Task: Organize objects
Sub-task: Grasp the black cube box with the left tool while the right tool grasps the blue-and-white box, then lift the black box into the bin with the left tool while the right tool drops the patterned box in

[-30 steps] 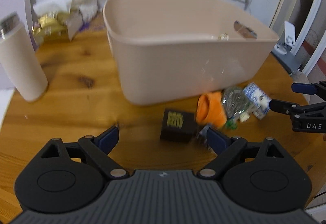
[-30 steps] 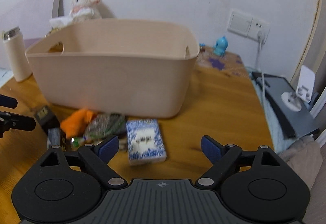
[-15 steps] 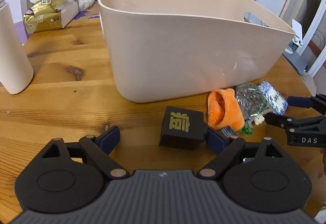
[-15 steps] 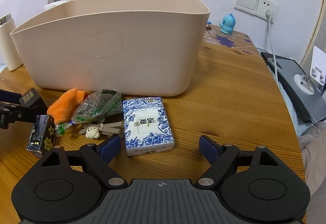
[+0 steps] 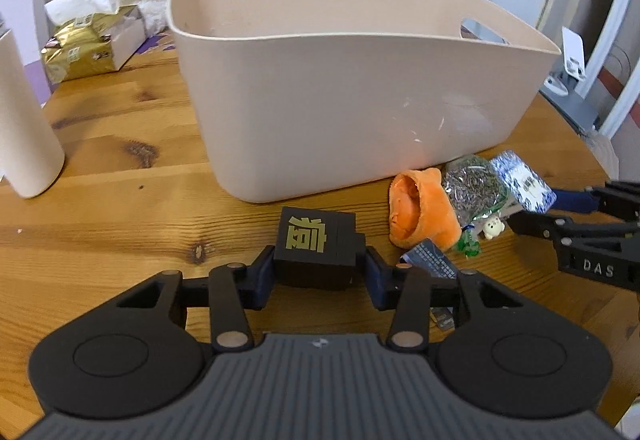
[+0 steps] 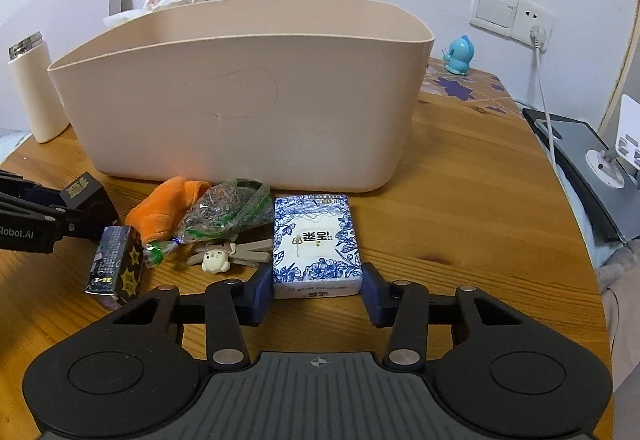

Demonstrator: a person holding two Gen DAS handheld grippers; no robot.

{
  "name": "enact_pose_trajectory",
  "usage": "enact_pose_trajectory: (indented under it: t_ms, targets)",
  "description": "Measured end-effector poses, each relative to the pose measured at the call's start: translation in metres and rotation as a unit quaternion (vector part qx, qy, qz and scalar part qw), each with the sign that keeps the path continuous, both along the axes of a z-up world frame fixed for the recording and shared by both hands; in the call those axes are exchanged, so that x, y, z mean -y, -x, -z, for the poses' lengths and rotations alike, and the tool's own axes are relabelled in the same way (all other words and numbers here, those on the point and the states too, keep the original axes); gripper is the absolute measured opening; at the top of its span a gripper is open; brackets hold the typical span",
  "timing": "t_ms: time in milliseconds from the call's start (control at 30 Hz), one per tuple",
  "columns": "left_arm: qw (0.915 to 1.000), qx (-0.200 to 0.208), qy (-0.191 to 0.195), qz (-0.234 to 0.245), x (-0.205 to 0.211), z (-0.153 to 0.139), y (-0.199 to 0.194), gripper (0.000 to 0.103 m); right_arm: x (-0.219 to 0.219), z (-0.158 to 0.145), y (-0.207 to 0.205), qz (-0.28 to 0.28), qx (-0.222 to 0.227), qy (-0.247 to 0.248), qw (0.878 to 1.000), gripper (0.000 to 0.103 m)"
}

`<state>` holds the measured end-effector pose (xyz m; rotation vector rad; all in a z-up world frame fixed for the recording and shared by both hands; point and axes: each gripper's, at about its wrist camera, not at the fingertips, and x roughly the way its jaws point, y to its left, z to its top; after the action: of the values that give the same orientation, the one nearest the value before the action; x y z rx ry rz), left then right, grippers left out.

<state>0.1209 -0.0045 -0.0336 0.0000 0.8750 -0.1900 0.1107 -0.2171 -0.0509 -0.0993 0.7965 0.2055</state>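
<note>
Left tongs [image 5: 320, 272] clamped on black box [image 5: 316, 240]; right tongs [image 6: 318, 290] clamped on tissue pack [image 6: 316, 244]. Bin [image 6: 248, 96] appears empty; 4 items remain on bench [image 6: 460, 208].

beige bin [image 6: 248, 112] | blk box [image 5: 316, 244], gold glyph | blue-wht floral pack [image 6: 316, 244]
</note>
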Motion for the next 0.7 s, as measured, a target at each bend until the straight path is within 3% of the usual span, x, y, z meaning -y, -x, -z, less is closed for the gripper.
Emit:
enact_pose_trajectory:
  t_ms: [367, 700]
  targets:
    - [0.9999, 0.014, 0.008, -0.003, 0.0, -0.018, 0.025, 0.047, 0.024, -0.035, 0.032, 0.026, 0.045, -0.024, 0.998, 0.043]
    - [0.9957, 0.092, 0.008, 0.003, -0.004, -0.077, 0.051, 0.047, 0.029, -0.082, 0.055, 0.025, 0.11, -0.049, 0.992, 0.043]
